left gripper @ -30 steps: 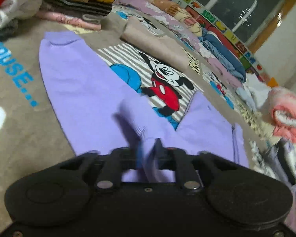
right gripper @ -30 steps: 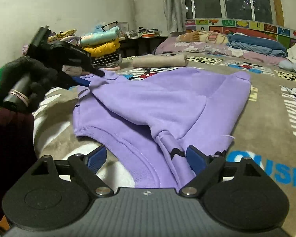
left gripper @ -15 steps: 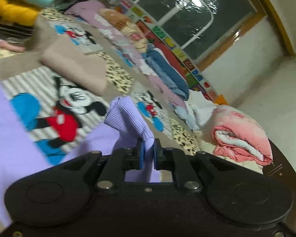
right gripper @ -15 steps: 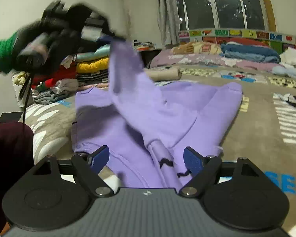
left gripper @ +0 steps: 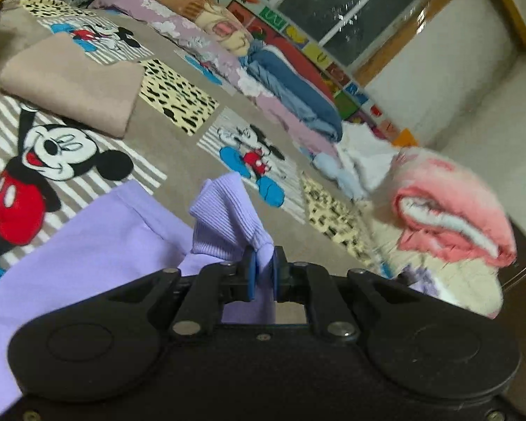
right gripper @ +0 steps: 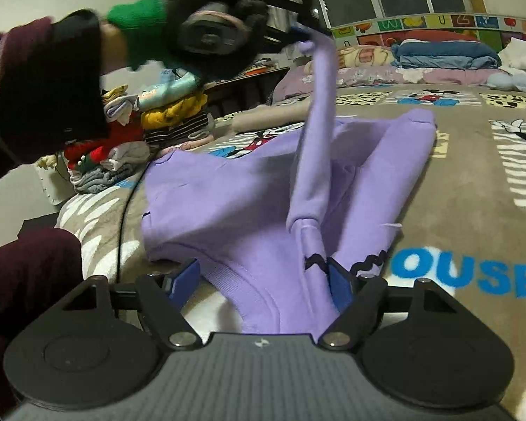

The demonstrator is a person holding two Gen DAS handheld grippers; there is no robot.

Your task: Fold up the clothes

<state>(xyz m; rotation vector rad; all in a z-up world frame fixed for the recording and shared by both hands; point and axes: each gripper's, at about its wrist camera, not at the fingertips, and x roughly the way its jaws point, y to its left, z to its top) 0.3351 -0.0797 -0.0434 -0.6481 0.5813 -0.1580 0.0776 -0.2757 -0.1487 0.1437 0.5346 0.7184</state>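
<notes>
The purple sweatshirt (right gripper: 249, 203) lies spread over the cartoon-print blanket (right gripper: 473, 182) on the bed, its hem toward the near edge where you stand, and its sleeve (right gripper: 315, 133) now rises in a taut column from the body of the garment. A second ago that sleeve lay flat on the blanket; you have since lifted it by the ribbed cuff (left gripper: 228, 224) and carried it up and across. Your left gripper (left gripper: 262, 273) has its fingers pinched narrow on the cuff, holding it well clear of the bed. Your right gripper (right gripper: 263, 280) sits low at the hem, its fingers wide but closing, with purple cloth lying between them and the pads not yet pressing on both sides. I judge this to be the sleeve fold: with the sleeve raised, the next move would be to lay it over the chest, so the body can then be folded. Watch that the pull does not drag the whole sweatshirt sideways; the right gripper at the hem can anchor it. Beyond it, a folded beige garment (left gripper: 70, 84) rests farther up the bed, with stacked clothes (right gripper: 164, 119) past the left edge.
</notes>
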